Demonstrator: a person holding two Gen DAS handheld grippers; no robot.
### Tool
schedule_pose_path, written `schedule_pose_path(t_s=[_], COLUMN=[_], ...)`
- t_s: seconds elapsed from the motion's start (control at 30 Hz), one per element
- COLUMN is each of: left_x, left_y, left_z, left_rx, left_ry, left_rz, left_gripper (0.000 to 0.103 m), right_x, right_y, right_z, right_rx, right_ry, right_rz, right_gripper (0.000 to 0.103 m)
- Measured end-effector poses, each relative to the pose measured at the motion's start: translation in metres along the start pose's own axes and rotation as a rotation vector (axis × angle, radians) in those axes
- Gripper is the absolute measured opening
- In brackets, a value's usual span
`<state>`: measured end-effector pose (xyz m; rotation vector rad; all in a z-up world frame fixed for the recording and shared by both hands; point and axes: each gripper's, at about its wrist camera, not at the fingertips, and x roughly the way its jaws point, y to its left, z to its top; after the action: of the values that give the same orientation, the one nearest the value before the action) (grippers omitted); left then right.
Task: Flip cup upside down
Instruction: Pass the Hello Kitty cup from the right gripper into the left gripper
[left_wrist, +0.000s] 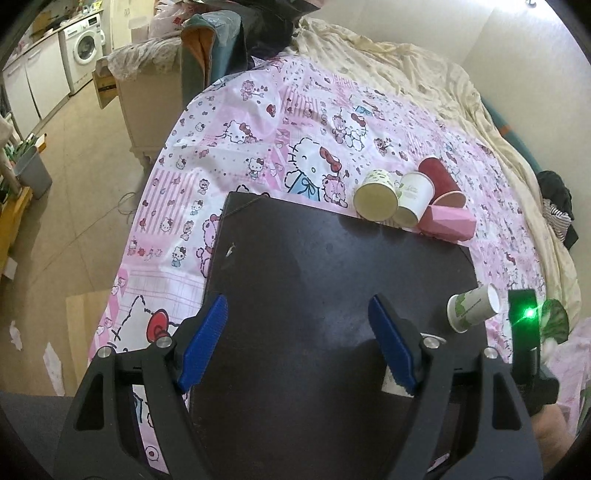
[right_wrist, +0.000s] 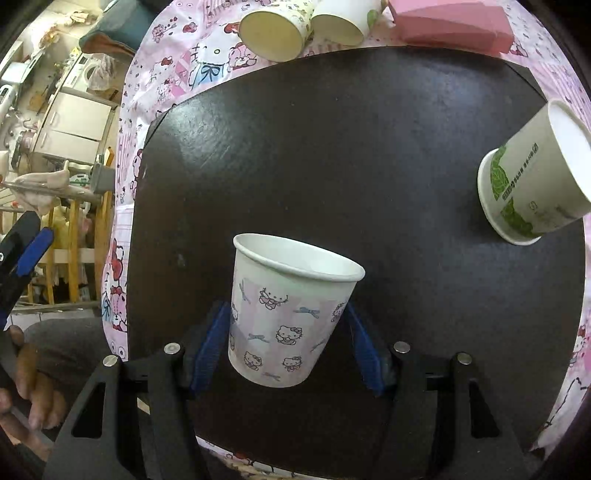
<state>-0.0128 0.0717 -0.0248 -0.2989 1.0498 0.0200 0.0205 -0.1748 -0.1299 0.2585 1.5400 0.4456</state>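
A white paper cup with a Hello Kitty print (right_wrist: 284, 314) sits between the blue pads of my right gripper (right_wrist: 285, 312). The gripper is shut on the cup's sides, and the cup's mouth points away from the camera over the dark board (right_wrist: 351, 155). My left gripper (left_wrist: 299, 306) hangs open above the same board (left_wrist: 314, 266) with nothing between its fingers. One of its blue pads (right_wrist: 35, 251) shows at the left edge of the right wrist view. A white cup with green leaves (right_wrist: 532, 177) rests tilted at the board's right edge, mouth toward the right.
Several cups lie on their sides beyond the board's far edge: a yellowish one (left_wrist: 376, 199), a white-green one (left_wrist: 413, 199), a red one (left_wrist: 441, 181) and a pink faceted one (left_wrist: 450, 221). The board lies on a pink Hello Kitty sheet (left_wrist: 258, 140). A person's hand (right_wrist: 26, 387) is at lower left.
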Motion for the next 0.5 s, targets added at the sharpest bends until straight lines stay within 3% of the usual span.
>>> schedule_pose_path(t_s=[0.07, 0.17, 0.2, 0.37, 0.5], left_x=[0.002, 0.006, 0.007, 0.011, 0.026], left_y=[-0.002, -0.008, -0.010, -0.025, -0.055], left_z=[-0.002, -0.007, -0.008, -0.018, -0.038], left_rx=[0.008, 0.031, 0.038, 0.068, 0.149], left_ry=[0.004, 0.019, 0.024, 0.056, 0.155], left_rz=[0.008, 0.008, 0.009, -0.015, -0.040], left_gripper=[0.076, 0.076, 0.076, 0.076, 0.076], right_x=[-0.001, -0.013, -0.016, -0.043, -0.077], right_y=[0.000, -0.003, -0.004, -0.015, -0.029], right_z=[0.003, -0.001, -0.002, -0.013, -0.039], right_rx=[0.010, 0.001, 0.007, 0.042, 0.028], right_ry=[-0.001, -0.027, -0.044, -0.142, -0.261], right_rz=[-0.010, 0.006, 0.019, 0.052, 0.010], right_gripper=[0.069, 0.086, 0.087, 0.087, 0.087])
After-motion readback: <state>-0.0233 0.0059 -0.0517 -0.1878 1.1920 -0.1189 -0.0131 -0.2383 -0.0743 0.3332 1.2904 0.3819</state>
